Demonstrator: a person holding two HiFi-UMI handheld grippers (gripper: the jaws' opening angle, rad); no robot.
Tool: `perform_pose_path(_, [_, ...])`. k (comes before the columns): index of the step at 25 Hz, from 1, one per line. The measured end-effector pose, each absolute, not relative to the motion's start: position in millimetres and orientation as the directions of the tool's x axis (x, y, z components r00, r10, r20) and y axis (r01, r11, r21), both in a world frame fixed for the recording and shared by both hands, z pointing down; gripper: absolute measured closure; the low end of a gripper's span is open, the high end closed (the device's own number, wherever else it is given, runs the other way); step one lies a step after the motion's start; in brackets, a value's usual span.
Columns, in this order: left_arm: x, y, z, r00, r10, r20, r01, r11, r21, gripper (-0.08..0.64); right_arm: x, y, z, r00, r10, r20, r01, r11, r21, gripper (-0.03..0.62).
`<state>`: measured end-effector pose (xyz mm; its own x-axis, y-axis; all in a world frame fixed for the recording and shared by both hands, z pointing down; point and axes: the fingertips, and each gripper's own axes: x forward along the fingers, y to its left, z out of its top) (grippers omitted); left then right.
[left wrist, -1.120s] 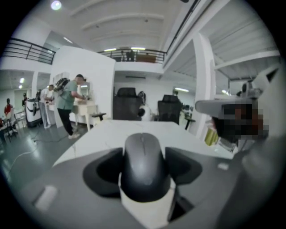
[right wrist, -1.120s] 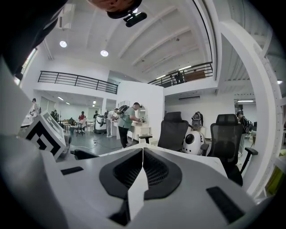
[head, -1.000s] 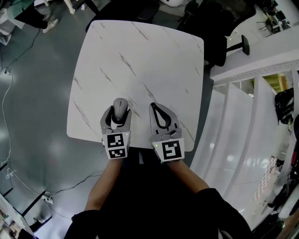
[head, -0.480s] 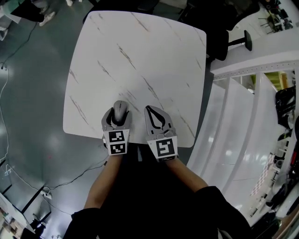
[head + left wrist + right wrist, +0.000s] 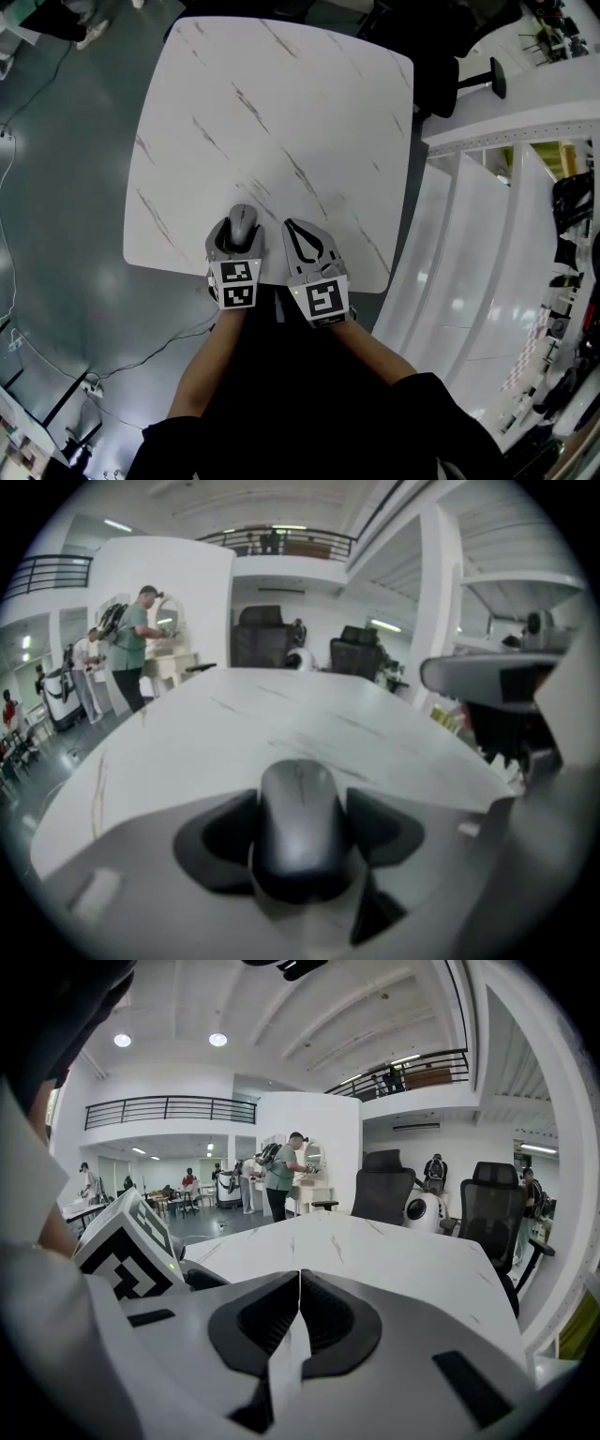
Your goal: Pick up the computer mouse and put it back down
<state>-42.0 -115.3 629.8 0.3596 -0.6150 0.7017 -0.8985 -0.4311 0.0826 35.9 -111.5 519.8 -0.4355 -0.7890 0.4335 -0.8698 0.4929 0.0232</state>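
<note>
A grey computer mouse (image 5: 242, 225) sits between the jaws of my left gripper (image 5: 241, 228), near the front edge of the white marble table (image 5: 272, 122). In the left gripper view the mouse (image 5: 300, 822) fills the gap and both black pads press on its sides. Whether it rests on the tabletop or hangs just above it I cannot tell. My right gripper (image 5: 293, 226) is beside it on the right, jaws together with nothing between them. In the right gripper view its pads (image 5: 300, 1279) meet tip to tip.
The table's front edge (image 5: 262, 281) runs just under both grippers. Black office chairs (image 5: 441, 84) stand at the far right corner. A white counter (image 5: 506, 122) lines the right side. Cables (image 5: 14, 187) lie on the grey floor at the left. People stand far off in the room.
Both grippers have sunk toward the table and drawn a little nearer to the person. The left one still holds the mouse; the right one stays shut.
</note>
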Motion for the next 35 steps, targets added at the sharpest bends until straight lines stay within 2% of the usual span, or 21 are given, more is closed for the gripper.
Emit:
perform_pose_path(7, [-39.4, -113.6, 632.3, 0.357, -0.603, 0.713, -0.893, -0.443, 0.073, 0.249, 34.5, -110.6, 514.0, -0.442, -0.788, 0.429, -0.866, 0.499, 0.024, 0.572])
perform_pose_path(10, [-39.1, -115.7, 629.7, 0.365, -0.623, 0.692, -0.898, -0.433, 0.084, 0.202, 35.3, -109.0, 514.3, -0.442, -0.789, 0.426, -0.867, 0.498, 0.023, 0.572])
perform_pose_path(12, [-41.4, -119.4, 625.6, 0.354, -0.650, 0.673, -0.903, -0.426, 0.063, 0.142, 35.0, -109.5, 511.4, -0.446, -0.790, 0.420, -0.866, 0.499, 0.020, 0.573])
perform_pose_path(20, [-48.5, -136.7, 583.4, 0.371, -0.729, 0.576, -0.898, -0.439, 0.022, 0.145, 35.6, -115.0, 496.3, -0.452, -0.805, 0.384, -0.865, 0.501, 0.033, 0.572])
perform_pose_path(21, [-49.3, -139.4, 572.3, 0.372, -0.745, 0.553, -0.897, -0.443, 0.006, 0.175, 36.0, -116.6, 493.3, -0.452, -0.807, 0.379, -0.865, 0.501, 0.035, 0.573])
perform_pose_path(24, [-52.7, -146.6, 536.8, 0.374, -0.794, 0.479, -0.896, -0.443, -0.034, 0.420, 38.0, -122.5, 482.8, -0.447, -0.820, 0.357, -0.868, 0.495, 0.050, 0.572])
perform_pose_path(26, [-50.6, -149.5, 515.0, 0.400, -0.807, 0.435, -0.889, -0.457, -0.030, 0.531, 40.6, -125.2, 476.0, -0.446, -0.831, 0.332, -0.869, 0.490, 0.060, 0.572])
perform_pose_path(27, [-48.5, -150.6, 504.5, 0.417, -0.809, 0.415, -0.884, -0.467, -0.023, 0.551, 42.4, -126.3, 472.0, -0.444, -0.837, 0.321, -0.871, 0.488, 0.066, 0.572])
perform_pose_path(35, [-34.0, -154.2, 408.4, 0.477, -0.843, 0.250, -0.863, -0.502, -0.046, 0.552, 59.5, -135.7, 413.6, -0.409, -0.889, 0.204, -0.892, 0.437, 0.114, 0.573])
